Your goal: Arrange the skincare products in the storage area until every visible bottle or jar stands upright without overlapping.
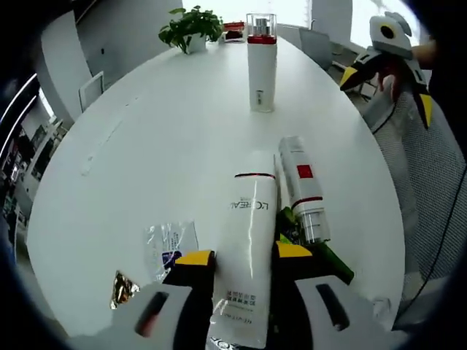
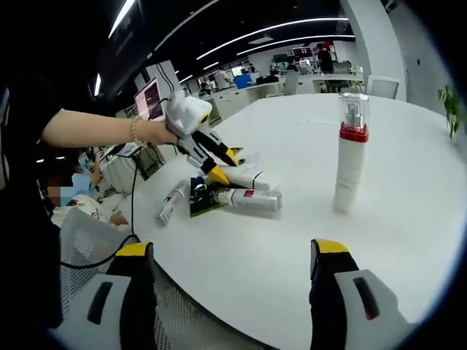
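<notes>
White L'Oreal tube (image 1: 244, 240) lies flat, pinched by left claw (image 1: 241, 257); right claw (image 2: 232, 255) spread.

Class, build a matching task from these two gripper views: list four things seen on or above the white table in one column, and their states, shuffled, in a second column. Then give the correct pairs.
Things
1. red-collared bottle
2. white tube
3. silver-capped bottle
4. right gripper

States
A. lying beside the tube
B. open, holding nothing
C. standing upright
D. lying between the left gripper's jaws

Pairs: 1-C, 2-D, 3-A, 4-B
</notes>
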Motion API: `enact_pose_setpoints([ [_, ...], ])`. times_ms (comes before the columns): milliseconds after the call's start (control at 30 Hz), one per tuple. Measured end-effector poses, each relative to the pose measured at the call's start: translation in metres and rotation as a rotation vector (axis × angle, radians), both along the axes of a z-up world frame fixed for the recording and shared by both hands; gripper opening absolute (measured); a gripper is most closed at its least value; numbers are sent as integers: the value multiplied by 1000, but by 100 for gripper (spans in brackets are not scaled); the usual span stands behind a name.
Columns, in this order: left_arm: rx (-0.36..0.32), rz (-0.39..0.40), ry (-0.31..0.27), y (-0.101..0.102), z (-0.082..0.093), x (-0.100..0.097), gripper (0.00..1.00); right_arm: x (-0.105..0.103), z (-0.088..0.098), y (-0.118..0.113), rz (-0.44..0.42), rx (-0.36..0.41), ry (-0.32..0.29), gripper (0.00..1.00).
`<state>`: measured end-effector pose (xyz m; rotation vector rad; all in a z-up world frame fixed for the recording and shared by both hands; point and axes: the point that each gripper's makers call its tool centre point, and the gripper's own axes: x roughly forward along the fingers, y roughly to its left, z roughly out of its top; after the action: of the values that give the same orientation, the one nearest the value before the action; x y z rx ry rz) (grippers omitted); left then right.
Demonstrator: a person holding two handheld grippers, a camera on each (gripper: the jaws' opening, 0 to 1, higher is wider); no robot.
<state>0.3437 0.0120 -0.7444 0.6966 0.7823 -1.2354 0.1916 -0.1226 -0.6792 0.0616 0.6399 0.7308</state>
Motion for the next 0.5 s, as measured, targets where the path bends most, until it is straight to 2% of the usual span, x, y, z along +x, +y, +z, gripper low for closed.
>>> enact_pose_setpoints([
  [67,-6,2,6,-1,2,-3,28,1,1,1,8,-5,-11,88],
  [100,-74,-30,26,-12,12,-10,17,2,3,3,20,-13,-25,87],
  [133,-157,86,-19,-16,38,7,5,3,4,4,27,-15,-34,87],
  [167,-201,134,26,-16,49,1,1,5,5,6,32,-14,-43,87],
  [200,-231,161,-40,-15,55,15,1,8,6,8,39,-12,-51,87],
  [233,-189,105,-91,-8,52,15,1,9,8,10,43,-9,-55,87],
  [267,-163,93,-106,-2,50,18,1,10,10,12,51,-4,-59,87],
  [400,-77,84,-90,13,28,10,2,10,12,17,64,1,-69,87],
  [500,-89,108,-61,19,21,-2,2,9,14,17,66,9,-76,88],
])
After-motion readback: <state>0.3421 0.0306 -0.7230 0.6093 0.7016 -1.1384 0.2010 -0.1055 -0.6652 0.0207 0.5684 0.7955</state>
